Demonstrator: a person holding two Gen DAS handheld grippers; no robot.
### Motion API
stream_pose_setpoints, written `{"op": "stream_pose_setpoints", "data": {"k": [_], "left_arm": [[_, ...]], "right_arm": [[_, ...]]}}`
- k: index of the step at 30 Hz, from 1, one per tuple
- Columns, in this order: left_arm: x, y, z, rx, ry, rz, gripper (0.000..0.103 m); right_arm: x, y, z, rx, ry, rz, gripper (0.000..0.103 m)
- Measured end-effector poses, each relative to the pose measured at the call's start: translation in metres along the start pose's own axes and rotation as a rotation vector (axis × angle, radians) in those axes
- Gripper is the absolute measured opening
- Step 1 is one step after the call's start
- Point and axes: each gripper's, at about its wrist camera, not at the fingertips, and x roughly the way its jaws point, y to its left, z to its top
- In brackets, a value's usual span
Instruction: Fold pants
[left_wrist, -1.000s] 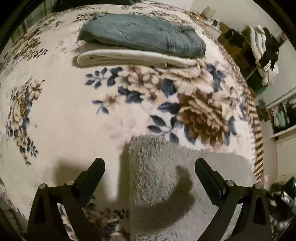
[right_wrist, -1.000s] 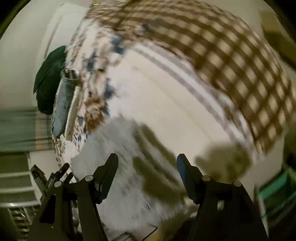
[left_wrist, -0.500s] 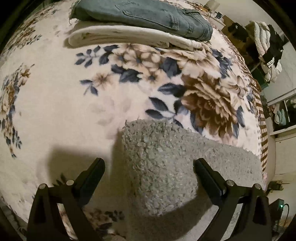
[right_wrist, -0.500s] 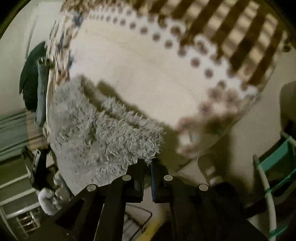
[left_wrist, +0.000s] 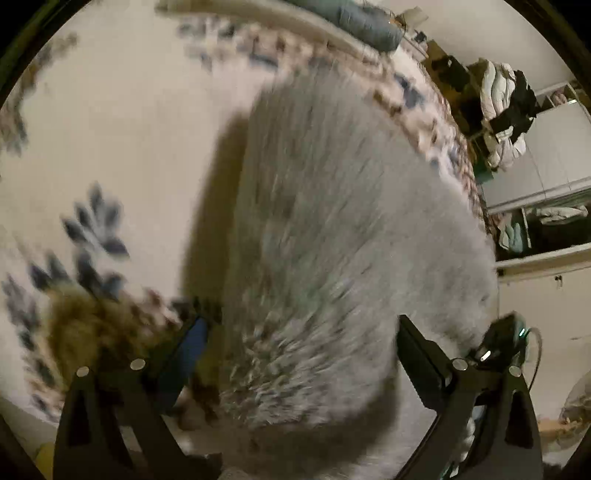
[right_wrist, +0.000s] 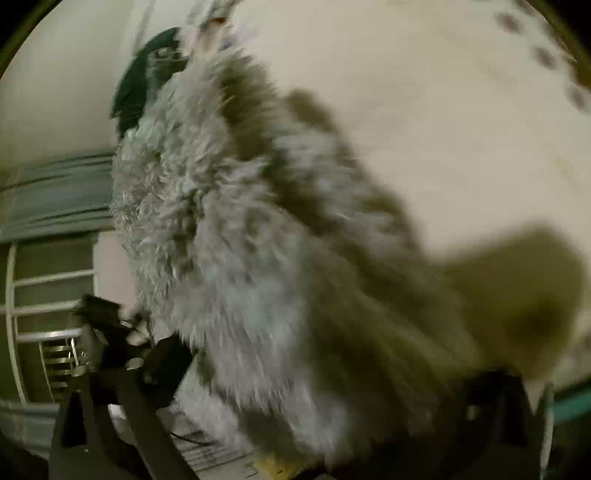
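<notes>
Fluffy grey pants (left_wrist: 332, 229) lie on the floral blanket (left_wrist: 110, 147) and fill most of both blurred views. My left gripper (left_wrist: 303, 343) is open and close above the pants' near end, with the pile between its wide black fingers (left_wrist: 184, 350). My right gripper (right_wrist: 325, 376) has its jaws opening wide. The grey pile (right_wrist: 229, 258) lies between its fingers (right_wrist: 162, 369), and I see no pad pressing on it. Its right finger is blurred and in shadow.
Folded jeans (left_wrist: 369, 26) on a cream folded garment (left_wrist: 258, 14) lie at the blanket's far edge. Clothes hang on a rack (left_wrist: 506, 110) beside shelves at the right. The other hand-held gripper (right_wrist: 99, 321) shows at the left of the right wrist view.
Both grippers have dropped closer to the grey pants. The right gripper, shut at the pants' edge half a second ago, now stands wide. The left stays open, now over the pants' near end.
</notes>
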Motion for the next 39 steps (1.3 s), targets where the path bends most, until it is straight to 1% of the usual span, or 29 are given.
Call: {"op": "stream_pose_setpoints", "data": {"k": [2, 3, 5, 6, 7, 8, 10, 11, 13, 17, 20, 22, 23, 25, 28, 31, 33, 36, 37, 38, 39], "left_arm": [[0.01, 0.008, -0.003, -0.031, 0.009, -0.065, 0.101], [0.012, 0.012, -0.003, -0.059, -0.004, -0.108, 0.1], [0.01, 0.015, -0.002, -0.091, -0.029, -0.134, 0.1], [0.009, 0.016, -0.001, -0.103, -0.035, -0.148, 0.1], [0.007, 0.015, -0.001, -0.111, -0.049, -0.159, 0.096], [0.002, 0.013, 0.0, -0.107, -0.067, -0.175, 0.081], [-0.007, 0.007, 0.002, -0.08, -0.087, -0.19, 0.053], [-0.014, 0.002, 0.002, -0.063, -0.099, -0.2, 0.048], [-0.025, -0.004, 0.002, -0.054, -0.111, -0.221, 0.043], [-0.059, -0.02, 0.007, -0.064, -0.148, -0.264, 0.042], [-0.086, -0.031, 0.024, -0.061, -0.187, -0.281, 0.042], [-0.102, -0.038, 0.038, -0.052, -0.211, -0.286, 0.042], [-0.115, -0.043, 0.052, -0.044, -0.236, -0.292, 0.042], [-0.125, -0.049, 0.078, -0.033, -0.267, -0.299, 0.042], [-0.142, -0.05, 0.127, -0.017, -0.316, -0.314, 0.042], [-0.156, -0.036, 0.185, -0.012, -0.357, -0.321, 0.042], [-0.159, -0.026, 0.239, -0.018, -0.387, -0.322, 0.042], [-0.152, -0.006, 0.306, -0.036, -0.406, -0.318, 0.042], [-0.147, -0.001, 0.319, -0.041, -0.406, -0.315, 0.042], [-0.14, 0.009, 0.343, -0.049, -0.404, -0.31, 0.042], [-0.135, 0.017, 0.357, -0.052, -0.401, -0.304, 0.042]], "right_arm": [[0.009, 0.007, 0.005, -0.026, 0.005, 0.029, 0.103], [0.011, 0.009, 0.007, -0.029, 0.011, 0.033, 0.103], [0.018, 0.012, 0.01, -0.028, 0.023, 0.032, 0.103], [0.022, 0.014, 0.012, -0.024, 0.019, 0.039, 0.101], [0.022, 0.015, 0.014, -0.018, 0.008, 0.053, 0.087], [0.023, 0.015, 0.017, -0.009, 0.001, 0.053, 0.065], [0.018, 0.015, 0.014, 0.0, -0.003, 0.042, 0.056], [0.015, 0.019, 0.012, -0.008, -0.01, 0.035, 0.05], [0.009, 0.028, 0.007, -0.019, -0.017, 0.023, 0.046], [-0.006, 0.061, 0.002, -0.059, -0.046, 0.023, 0.044], [-0.02, 0.091, 0.001, -0.091, -0.058, 0.038, 0.043], [-0.027, 0.116, 0.007, -0.12, -0.065, 0.041, 0.043], [-0.042, 0.125, 0.008, -0.134, -0.07, 0.042, 0.043], [-0.053, 0.15, 0.021, -0.16, -0.086, 0.048, 0.043], [-0.051, 0.197, 0.06, -0.19, -0.127, 0.057, 0.043], [-0.028, 0.245, 0.116, -0.206, -0.168, 0.068, 0.043], [-0.01, 0.277, 0.157, -0.217, -0.19, 0.079, 0.043], [0.023, 0.317, 0.213, -0.245, -0.202, 0.084, 0.043], [0.035, 0.327, 0.233, -0.252, -0.204, 0.081, 0.043], [0.049, 0.337, 0.252, -0.256, -0.204, 0.078, 0.043], [0.073, 0.352, 0.266, -0.259, -0.197, 0.073, 0.043]]}}
